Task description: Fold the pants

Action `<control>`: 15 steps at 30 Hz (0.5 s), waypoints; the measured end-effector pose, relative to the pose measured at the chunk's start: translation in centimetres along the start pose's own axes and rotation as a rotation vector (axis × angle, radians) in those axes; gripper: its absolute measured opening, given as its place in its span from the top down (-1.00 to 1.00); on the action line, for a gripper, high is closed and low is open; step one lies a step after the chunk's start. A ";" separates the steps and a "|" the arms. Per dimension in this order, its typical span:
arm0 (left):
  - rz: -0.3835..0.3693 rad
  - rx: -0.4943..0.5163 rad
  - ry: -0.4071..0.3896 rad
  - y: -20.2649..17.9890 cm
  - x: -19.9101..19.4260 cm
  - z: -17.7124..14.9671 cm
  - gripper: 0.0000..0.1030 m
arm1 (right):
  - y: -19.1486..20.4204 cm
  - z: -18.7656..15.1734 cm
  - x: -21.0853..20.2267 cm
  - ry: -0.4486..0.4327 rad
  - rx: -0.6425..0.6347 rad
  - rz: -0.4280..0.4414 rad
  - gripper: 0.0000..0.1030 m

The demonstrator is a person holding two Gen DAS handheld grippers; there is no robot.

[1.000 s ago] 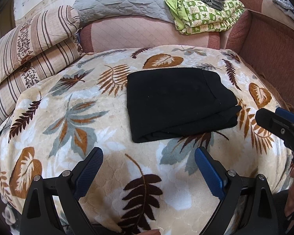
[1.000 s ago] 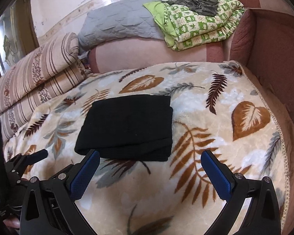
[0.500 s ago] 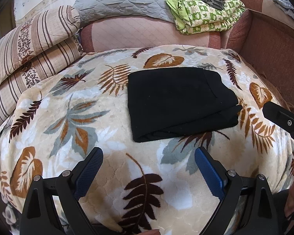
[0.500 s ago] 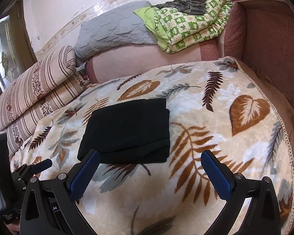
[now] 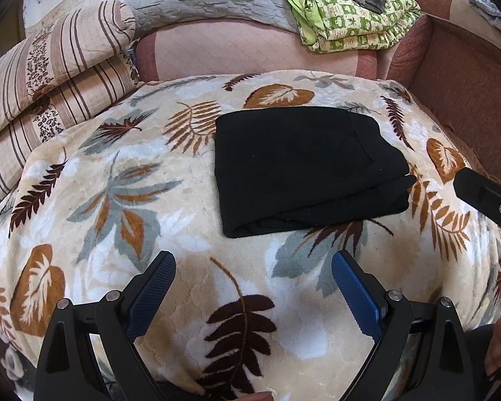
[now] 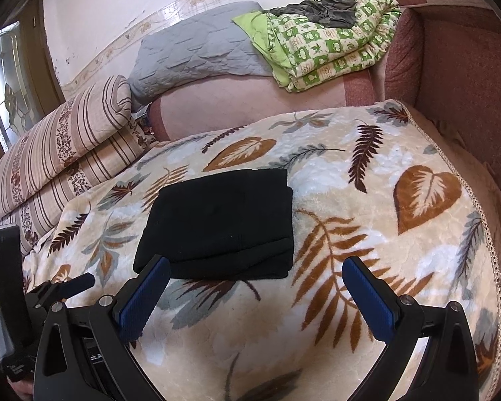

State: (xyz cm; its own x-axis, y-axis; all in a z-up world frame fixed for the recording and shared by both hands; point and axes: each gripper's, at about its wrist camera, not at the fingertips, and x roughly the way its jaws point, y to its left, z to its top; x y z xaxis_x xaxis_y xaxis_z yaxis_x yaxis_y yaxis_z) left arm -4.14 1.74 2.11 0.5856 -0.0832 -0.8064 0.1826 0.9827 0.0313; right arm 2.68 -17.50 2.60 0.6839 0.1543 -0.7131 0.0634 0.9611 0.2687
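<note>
Pants (image 5: 304, 167): black, lying as a compact folded rectangle on the leaf-print blanket (image 5: 117, 200) that covers the couch seat. Layered edges stack along the near side; nothing trails loose.

Our left tongs (image 5: 254, 287) gape wide, empty, short of the bundle. Our right tongs (image 6: 255, 295) likewise spread and empty, one tip just overlapping the near corner in view; contact unclear.

Judgement: folding looks finished. At most a squaring-up of the near edge is left.

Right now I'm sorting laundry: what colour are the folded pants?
Plain black pants, clearest in the left wrist view.
</note>
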 end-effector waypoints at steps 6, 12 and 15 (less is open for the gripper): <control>-0.009 -0.028 0.017 0.4 0.9 0.2 -0.86 | 0.1 0.0 -0.3 -0.007 -0.009 -0.003 -0.99; -0.024 -0.033 -0.003 0.5 0.4 0.4 -0.86 | 0.0 -0.1 -0.5 -0.015 -0.008 0.004 -0.99; -0.016 -0.021 -0.012 0.3 0.1 0.0 -0.86 | 0.3 -0.2 -0.9 -0.036 -0.023 0.035 -0.99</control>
State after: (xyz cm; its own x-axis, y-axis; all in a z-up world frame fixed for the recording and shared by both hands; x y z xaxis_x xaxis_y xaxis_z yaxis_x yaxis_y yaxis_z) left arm -4.00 2.06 2.07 0.5921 -0.1007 -0.7995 0.1757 0.9844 0.0061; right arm 1.95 -17.30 3.26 0.7110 0.1801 -0.6797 0.0224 0.9604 0.2779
